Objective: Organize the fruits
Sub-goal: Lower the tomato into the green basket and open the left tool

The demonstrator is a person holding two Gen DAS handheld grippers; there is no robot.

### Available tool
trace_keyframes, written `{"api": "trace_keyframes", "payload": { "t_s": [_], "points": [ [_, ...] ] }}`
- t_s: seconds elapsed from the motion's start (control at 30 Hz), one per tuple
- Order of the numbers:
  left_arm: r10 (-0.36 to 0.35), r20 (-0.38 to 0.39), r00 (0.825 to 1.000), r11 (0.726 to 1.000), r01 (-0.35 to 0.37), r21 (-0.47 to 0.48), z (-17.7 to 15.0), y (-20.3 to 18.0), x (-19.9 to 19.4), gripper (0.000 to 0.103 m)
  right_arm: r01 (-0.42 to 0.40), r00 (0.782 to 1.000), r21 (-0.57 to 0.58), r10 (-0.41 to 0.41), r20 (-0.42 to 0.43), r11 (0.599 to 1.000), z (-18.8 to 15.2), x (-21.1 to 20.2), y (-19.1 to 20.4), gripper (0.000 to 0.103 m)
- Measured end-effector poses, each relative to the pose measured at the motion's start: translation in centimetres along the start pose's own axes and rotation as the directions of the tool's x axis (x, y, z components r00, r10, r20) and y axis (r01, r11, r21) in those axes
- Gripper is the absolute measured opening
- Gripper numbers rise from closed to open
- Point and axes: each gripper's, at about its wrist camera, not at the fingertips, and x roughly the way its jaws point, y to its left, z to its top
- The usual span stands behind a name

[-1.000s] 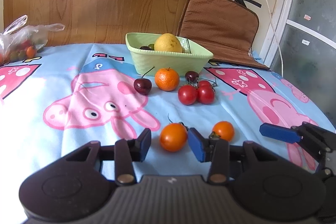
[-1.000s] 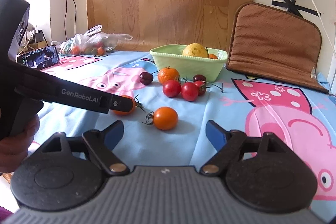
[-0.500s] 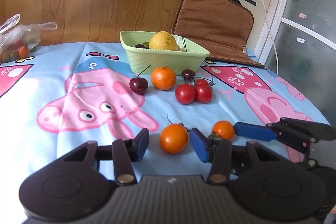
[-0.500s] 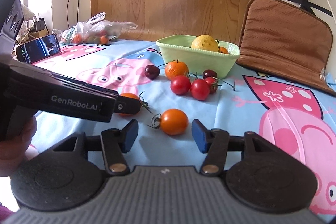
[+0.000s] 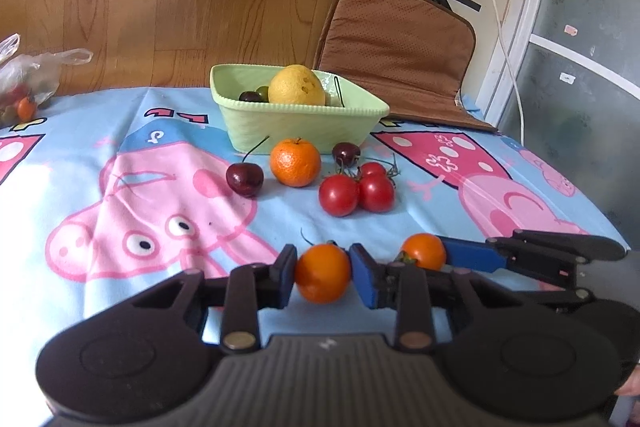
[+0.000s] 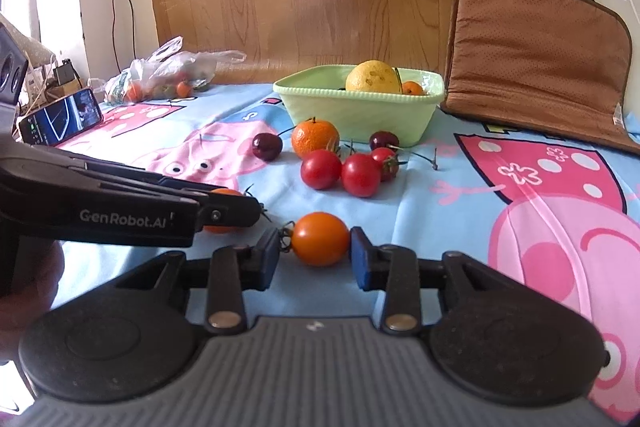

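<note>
**Two orange tomatoes, one in each tool**

Two orange tomatoes lie on the near part of the tabletop (image 5: 72,163), which is covered with a blue cartoon-pig cloth. The left orange tomato (image 5: 322,278) sits between the blue pads of the left tool (image 5: 322,277), which are clenched against its two sides. The right orange tomato (image 6: 320,238) sits between the pads of the right tool (image 6: 315,254); its jaws have just been closing, the right pad touches the skin, and the left pad reaches only the green stem, so whether it is truly gripped I cannot tell.

Farther back lie three red tomatoes (image 5: 338,195) in a tight cluster, one mandarin (image 5: 295,163) and two dark cherries: one (image 5: 244,179) left of the mandarin, the other (image 5: 346,153) right of it, beside the bowl. The single green bowl (image 5: 256,125) stands at the far centre and holds one large yellow fruit (image 5: 296,85), a dark cherry, a small green fruit and, seen from the right wrist, a small orange one.

Both tools point forward and slightly downward, side by side, low over the cloth. At the left edge of the right wrist view a hand (image 6: 28,291) holds the left tool.

A plastic bag (image 6: 172,75) of fruit and a phone (image 6: 60,121) lie far left; a brown cushion (image 6: 536,55) leans far right.
</note>
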Motion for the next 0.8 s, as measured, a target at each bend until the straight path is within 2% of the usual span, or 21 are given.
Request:
{"api": "trace_keyframes", "payload": {
  "t_s": [0.07,0.23,0.33,0.43,0.6,0.8],
  "points": [
    [-0.011,0.018,1.0,1.0,0.011,0.004,1.1,-0.1,0.2,0.029,-0.017,1.0,0.028,0.017,0.018,0.999,0.6,0.1,-0.6,0.04],
    [-0.02,0.092,0.996,0.999,0.017,0.034,5.2,-0.6,0.9,0.029,0.005,0.995,-0.007,-0.004,0.102,1.0,3.7,0.9,-1.7,0.04],
    [0.003,0.141,0.99,0.999,-0.01,0.049,7.9,-0.3,2.2,0.029,0.012,0.987,-0.04,-0.006,0.16,0.999,6.1,2.3,-2.3,0.04],
    [0.036,0.155,0.987,0.999,-0.041,0.027,10.4,0.6,4.2,0.029,0.025,0.981,-0.053,-0.014,0.195,0.998,8.0,4.6,-3.0,0.04],
    [0.086,0.122,0.989,0.996,-0.085,-0.018,12.3,2.8,7.7,0.029,0.035,0.981,-0.053,-0.024,0.193,0.998,9.7,8.2,-4.4,0.04],
    [0.127,0.081,0.989,0.992,-0.124,-0.037,12.3,3.9,9.7,0.03,0.042,0.985,-0.03,-0.036,0.167,0.999,9.2,10.1,-5.1,0.042]
  ]
}}
